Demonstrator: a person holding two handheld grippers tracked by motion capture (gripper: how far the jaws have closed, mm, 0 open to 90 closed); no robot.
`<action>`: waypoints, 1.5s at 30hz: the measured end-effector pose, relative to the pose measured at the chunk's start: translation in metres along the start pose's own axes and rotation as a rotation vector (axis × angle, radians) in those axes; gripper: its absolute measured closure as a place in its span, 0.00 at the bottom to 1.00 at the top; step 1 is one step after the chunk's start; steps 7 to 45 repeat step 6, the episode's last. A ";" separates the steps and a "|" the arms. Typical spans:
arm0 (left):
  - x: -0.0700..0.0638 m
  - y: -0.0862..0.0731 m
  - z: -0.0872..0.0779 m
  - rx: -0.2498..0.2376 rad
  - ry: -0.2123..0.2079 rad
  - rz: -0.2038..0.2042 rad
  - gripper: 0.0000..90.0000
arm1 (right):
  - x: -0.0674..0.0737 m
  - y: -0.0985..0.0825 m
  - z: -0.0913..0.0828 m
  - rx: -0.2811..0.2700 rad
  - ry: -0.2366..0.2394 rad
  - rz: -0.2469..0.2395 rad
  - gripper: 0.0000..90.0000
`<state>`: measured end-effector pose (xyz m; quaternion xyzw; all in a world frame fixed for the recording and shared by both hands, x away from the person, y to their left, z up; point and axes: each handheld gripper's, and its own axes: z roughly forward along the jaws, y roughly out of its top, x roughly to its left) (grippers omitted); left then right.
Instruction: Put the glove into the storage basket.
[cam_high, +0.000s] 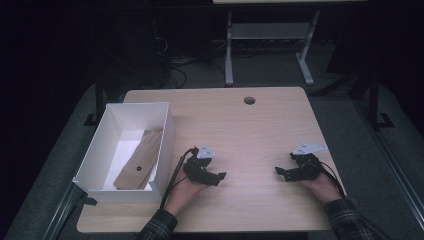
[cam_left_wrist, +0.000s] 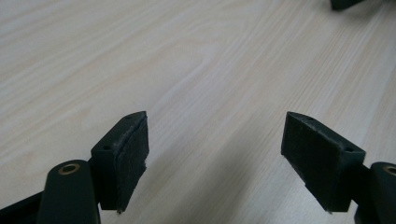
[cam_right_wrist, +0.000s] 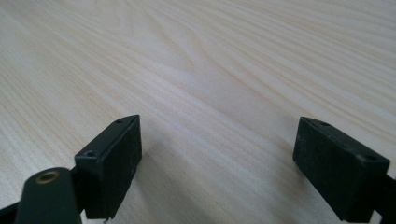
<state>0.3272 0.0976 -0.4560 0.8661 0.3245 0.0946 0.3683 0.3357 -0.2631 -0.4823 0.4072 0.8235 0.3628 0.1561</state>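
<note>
Left gripper (cam_high: 218, 176): mine, low over the desk (cam_high: 260, 125), near the front edge and left of the middle; the jaws stand wide with nothing between them and point toward the right edge.
Left gripper, own view (cam_left_wrist: 215, 154): bare wood grain lies between the two black pads (cam_left_wrist: 133, 154), which are well apart; a dark corner of my other gripper (cam_left_wrist: 345, 3) shows at the top right.
Right gripper (cam_high: 281, 172): mine, low over the desk near the front right corner; the jaws point toward the left edge, facing the left gripper across a stretch of bare wood.
Right gripper, own view (cam_right_wrist: 217, 163): jaws wide, holding nothing; only wood grain between the pads (cam_right_wrist: 119, 161).
Hands: my left hand (cam_high: 182, 192) and right hand (cam_high: 320, 189) come in from the front edge, each with a plaid sleeve (cam_high: 157, 226) behind it.
Cables: a black cable (cam_high: 172, 177) runs from the left gripper back toward the front edge, close beside the box.
Box (cam_high: 95, 155): white, open-topped, at the left edge of the desk, its front end near the front left corner; the left gripper is just beside its right wall, not touching it.
Brown piece (cam_high: 140, 160): flat and tan with a small dark dot, lying in the box, leaning toward the right wall; what it is I cannot tell.
Hole (cam_high: 249, 100): small and round, near the back edge of the desk, right of the middle.
Gap between grippers: they are apart, with nothing on the desk between them.
</note>
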 end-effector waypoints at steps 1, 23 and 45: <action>-0.001 -0.001 0.001 0.000 0.005 -0.003 0.25 | 0.000 0.000 0.000 0.000 0.000 0.000 0.17; 0.001 -0.006 0.007 0.027 0.015 0.012 0.24 | 0.000 0.000 0.000 0.000 0.000 0.000 0.17; 0.001 -0.006 0.007 0.027 0.015 0.012 0.24 | 0.000 0.000 0.000 0.000 0.000 0.000 0.17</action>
